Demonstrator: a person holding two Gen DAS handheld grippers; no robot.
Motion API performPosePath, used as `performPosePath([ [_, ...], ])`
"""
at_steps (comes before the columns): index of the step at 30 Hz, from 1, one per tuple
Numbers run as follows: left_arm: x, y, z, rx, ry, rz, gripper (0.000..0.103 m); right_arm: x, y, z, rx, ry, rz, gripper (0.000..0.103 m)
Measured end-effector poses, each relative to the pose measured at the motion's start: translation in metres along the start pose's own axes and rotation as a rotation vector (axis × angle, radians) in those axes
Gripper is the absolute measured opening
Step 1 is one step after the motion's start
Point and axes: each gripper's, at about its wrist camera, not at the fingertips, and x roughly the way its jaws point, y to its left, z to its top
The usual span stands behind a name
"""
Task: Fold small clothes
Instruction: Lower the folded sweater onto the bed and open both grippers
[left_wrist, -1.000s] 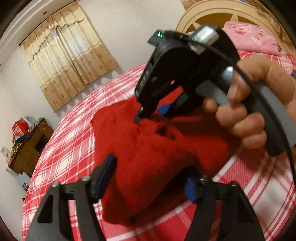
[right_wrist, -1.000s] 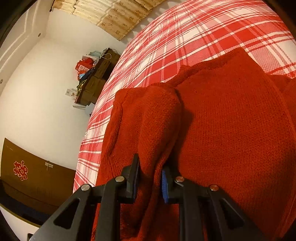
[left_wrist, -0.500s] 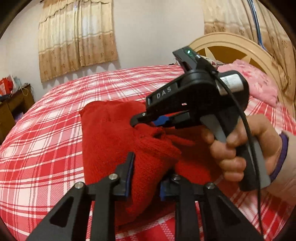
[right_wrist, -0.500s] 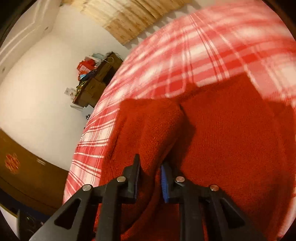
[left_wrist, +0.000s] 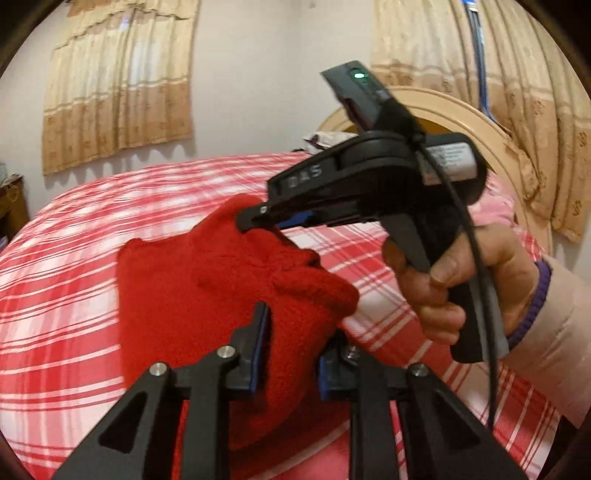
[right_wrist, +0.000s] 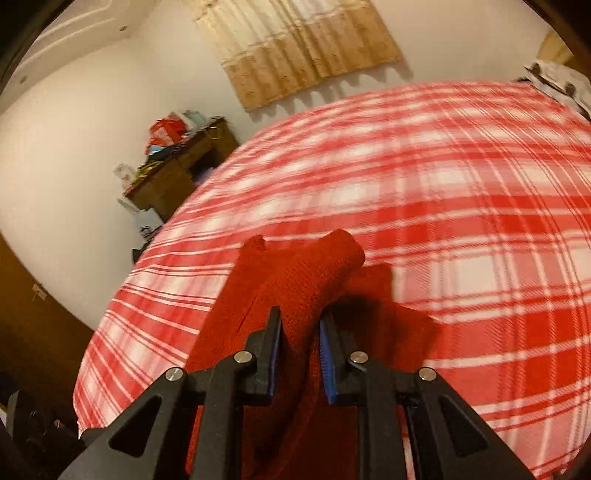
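A small red knitted sweater (left_wrist: 173, 295) hangs lifted above a red-and-white plaid bedspread (left_wrist: 74, 229). My left gripper (left_wrist: 291, 332) is shut on a thick bunch of its knit at the bottom of the left wrist view. Further up in that view, my right gripper (left_wrist: 255, 221), held by a person's hand (left_wrist: 461, 280), pinches another part of the same sweater. In the right wrist view my right gripper (right_wrist: 299, 339) is shut on a fold of the sweater (right_wrist: 317, 266), which droops down toward the bedspread (right_wrist: 443, 206).
A round wooden headboard (left_wrist: 491, 125) and a pink pillow (left_wrist: 495, 206) lie behind the right hand. Beige curtains (left_wrist: 118, 85) hang on the wall. A cluttered dark wooden desk (right_wrist: 177, 166) stands beside the bed.
The left gripper's jaws closed on the sweater. Both grippers rose and rolled, lifting the sweater off the bedspread, so much more plaid cover now shows beyond it.
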Motion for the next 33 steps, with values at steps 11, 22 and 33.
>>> performPosePath([
  [11,0.031,-0.027,-0.018,0.021,0.128,-0.019,0.023,0.030,-0.062,-0.030,0.125,0.065,0.012,0.022],
  [22,-0.034,-0.001,-0.037,-0.013,0.130,0.001,0.062,-0.063,-0.055,-0.067,0.219,-0.036,-0.001,0.038],
  [33,-0.047,0.047,-0.061,-0.118,0.159,0.201,0.068,-0.069,0.012,-0.107,-0.033,0.044,-0.003,0.058],
])
